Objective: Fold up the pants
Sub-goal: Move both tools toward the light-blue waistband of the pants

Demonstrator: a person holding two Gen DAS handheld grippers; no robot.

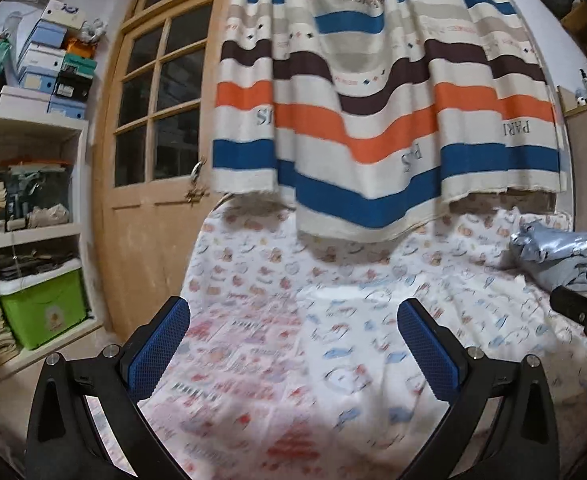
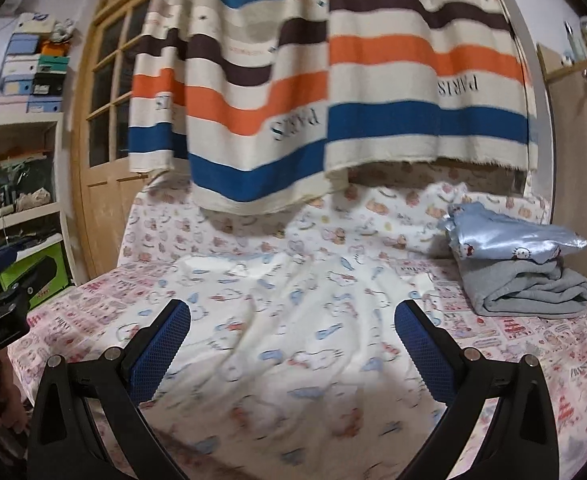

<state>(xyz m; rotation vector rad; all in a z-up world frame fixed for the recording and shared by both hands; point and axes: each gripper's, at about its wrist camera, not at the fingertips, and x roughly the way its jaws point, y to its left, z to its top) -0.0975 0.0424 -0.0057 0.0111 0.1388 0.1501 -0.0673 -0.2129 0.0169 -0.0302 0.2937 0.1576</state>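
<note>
Left gripper point(image 1: 293, 344): jaws spread wide, blue pads bare, nothing held. It hovers over the bed point(image 1: 277, 360), aimed at the far wall. The picture is smeared, so fine print on the sheet is unreadable.

Right gripper point(image 2: 293, 344): likewise spread wide and empty, over the middle of the same bed point(image 2: 293, 320). Its black body shows at the right edge of the left view; the left tool shows at the left edge of the right view, so the two work side by side, well apart.

Pants point(image 2: 529, 292): probably the grey folded cloth at the far right of the bed, though I cannot tell for certain that it is trousers. It lies near the headboard end, apart from both grippers.

Satin bundle point(image 2: 509, 236): pale blue, shiny, resting on top of the grey cloth; likely stacked there to keep finished laundry clear of the working area.

Curtain point(image 1: 381, 92): striped, hanging down over the far edge of the bed.

Door point(image 1: 153, 120): wood with glass panes, left of the curtain.

Shelves point(image 1: 25, 128): boxes, papers, and a green bin point(image 1: 41, 308).

Judgement: either folding is finished or a fresh garment is wanted; open jaws suit both.
</note>
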